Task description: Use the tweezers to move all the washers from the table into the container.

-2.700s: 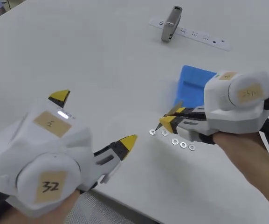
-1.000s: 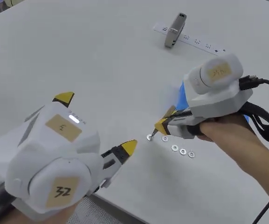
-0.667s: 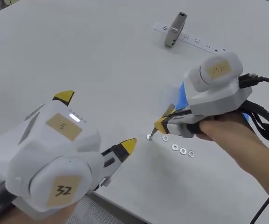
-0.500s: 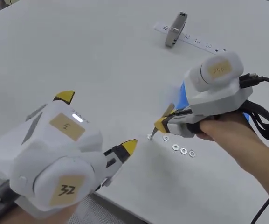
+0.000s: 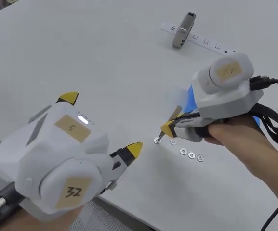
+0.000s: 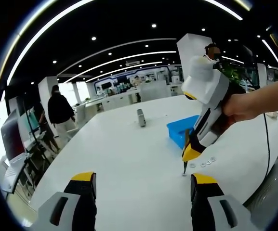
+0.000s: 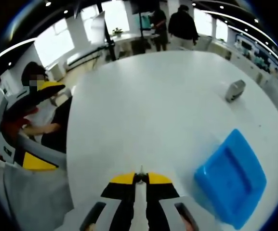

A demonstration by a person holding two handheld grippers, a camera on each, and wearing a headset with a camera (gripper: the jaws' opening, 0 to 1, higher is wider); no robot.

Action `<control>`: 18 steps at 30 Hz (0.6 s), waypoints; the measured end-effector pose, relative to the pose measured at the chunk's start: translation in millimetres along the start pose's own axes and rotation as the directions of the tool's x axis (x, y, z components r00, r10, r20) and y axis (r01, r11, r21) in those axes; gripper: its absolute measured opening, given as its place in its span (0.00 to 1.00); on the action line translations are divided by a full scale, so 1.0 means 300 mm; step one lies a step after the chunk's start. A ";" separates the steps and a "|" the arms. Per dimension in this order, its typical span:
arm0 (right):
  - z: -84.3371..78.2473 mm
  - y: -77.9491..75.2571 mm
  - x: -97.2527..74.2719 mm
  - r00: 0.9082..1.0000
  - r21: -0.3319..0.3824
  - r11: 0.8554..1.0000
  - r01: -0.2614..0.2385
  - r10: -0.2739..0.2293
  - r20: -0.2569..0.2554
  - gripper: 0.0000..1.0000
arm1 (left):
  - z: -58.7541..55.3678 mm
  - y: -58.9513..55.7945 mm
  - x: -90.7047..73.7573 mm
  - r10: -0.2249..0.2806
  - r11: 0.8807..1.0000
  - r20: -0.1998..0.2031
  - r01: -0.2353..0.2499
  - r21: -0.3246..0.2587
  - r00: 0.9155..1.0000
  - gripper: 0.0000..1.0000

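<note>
While the left gripper (image 5: 101, 123) hangs over the near side of the worktop (image 5: 105, 62), its fingers (image 6: 83, 180) stand wide apart with nothing between them. We judge it is parked there to leave the right side free room.

Ahead of those fingers and off to their right, a short row of washers (image 5: 183, 151) lies flat on the worktop. The tip of the tweezers (image 5: 161, 135) rests on the leftmost washer (image 5: 156, 140). We cannot tell whether the tip has it pinched or only touches it.

The right gripper (image 5: 171, 122) has its fingers pressed shut on the tweezers, which jut out past the fingertips and slant down to the surface. That tilt, we judge, lets the fine tip reach a flat ring that the broad fingers could not pick up.

Just behind the right fingers sits the blue container (image 5: 191, 96), partly hidden by the gripper. In the right gripper view it lies to the right of the fingers, open side up (image 7: 230, 178). Its place beside the row keeps each carry short.

The worktop's near edge runs under the left gripper, and the washers lie somewhat in from it. A flicked washer could roll that way. Beyond both pairs of fingers the surface is broad and bare as far as a power strip (image 5: 201, 42) and a small grey device (image 5: 182, 30), well apart from the work.
</note>
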State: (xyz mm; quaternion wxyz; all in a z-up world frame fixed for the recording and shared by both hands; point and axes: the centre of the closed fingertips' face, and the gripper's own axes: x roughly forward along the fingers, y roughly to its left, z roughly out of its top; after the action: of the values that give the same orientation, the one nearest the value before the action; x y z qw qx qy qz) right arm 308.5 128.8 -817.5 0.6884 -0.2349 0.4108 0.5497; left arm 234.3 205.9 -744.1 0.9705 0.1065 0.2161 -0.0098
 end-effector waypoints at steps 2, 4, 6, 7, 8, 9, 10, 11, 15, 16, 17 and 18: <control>0.001 0.001 -0.001 1.000 -0.006 1.000 0.003 -0.003 -0.001 0.04 | -0.001 0.001 0.000 0.001 1.000 -0.001 -0.001 0.000 1.000 0.81; 0.000 0.003 -0.002 1.000 -0.007 1.000 0.005 -0.005 -0.001 0.04 | -0.001 0.002 0.000 0.002 1.000 -0.001 -0.002 0.000 1.000 0.81; 0.001 -0.001 -0.001 1.000 -0.011 1.000 0.008 -0.008 0.001 0.04 | -0.001 0.001 0.000 0.002 1.000 -0.002 -0.002 0.001 1.000 0.81; 0.003 -0.001 0.000 1.000 -0.008 1.000 0.008 -0.008 0.006 0.04 | -0.001 0.002 0.000 0.003 1.000 -0.002 -0.003 0.002 1.000 0.81; 0.003 -0.001 0.000 1.000 -0.007 1.000 0.008 -0.008 0.008 0.04 | -0.002 0.001 0.001 0.002 1.000 -0.003 -0.002 0.002 1.000 0.81; 0.003 0.001 0.000 1.000 -0.007 1.000 0.007 -0.007 0.008 0.04 | -0.002 0.001 0.001 0.002 1.000 -0.004 -0.002 0.003 1.000 0.81; 0.004 0.002 0.000 1.000 -0.008 1.000 0.007 -0.007 0.011 0.04 | -0.003 0.000 0.001 0.002 1.000 -0.005 -0.002 0.004 1.000 0.81; 0.005 0.002 0.000 1.000 -0.010 1.000 0.007 -0.007 0.013 0.04 | -0.003 0.000 0.001 0.002 1.000 -0.006 -0.002 0.005 1.000 0.81; 0.005 0.000 0.000 1.000 -0.028 0.999 0.014 -0.014 0.008 0.04 | -0.004 0.002 0.002 0.005 1.000 -0.008 -0.005 0.005 1.000 0.81; 0.005 -0.001 -0.001 1.000 -0.034 0.999 0.017 -0.017 0.006 0.04 | -0.005 0.002 0.002 0.005 1.000 -0.008 -0.005 0.004 1.000 0.81; 0.005 0.002 -0.002 1.000 -0.036 0.999 0.017 -0.017 0.006 0.04 | -0.005 0.002 0.002 0.006 1.000 -0.009 -0.006 0.005 1.000 0.81; 0.004 0.003 -0.002 1.000 -0.037 0.999 0.017 -0.017 0.006 0.04 | -0.005 0.002 0.002 0.006 1.000 -0.009 -0.006 0.005 1.000 0.81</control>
State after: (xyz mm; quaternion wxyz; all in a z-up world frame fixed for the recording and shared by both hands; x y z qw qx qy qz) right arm 308.1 129.7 -816.1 0.6898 -0.2494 0.3967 0.5519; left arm 234.3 206.9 -745.5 0.9693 0.1096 0.2200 -0.0070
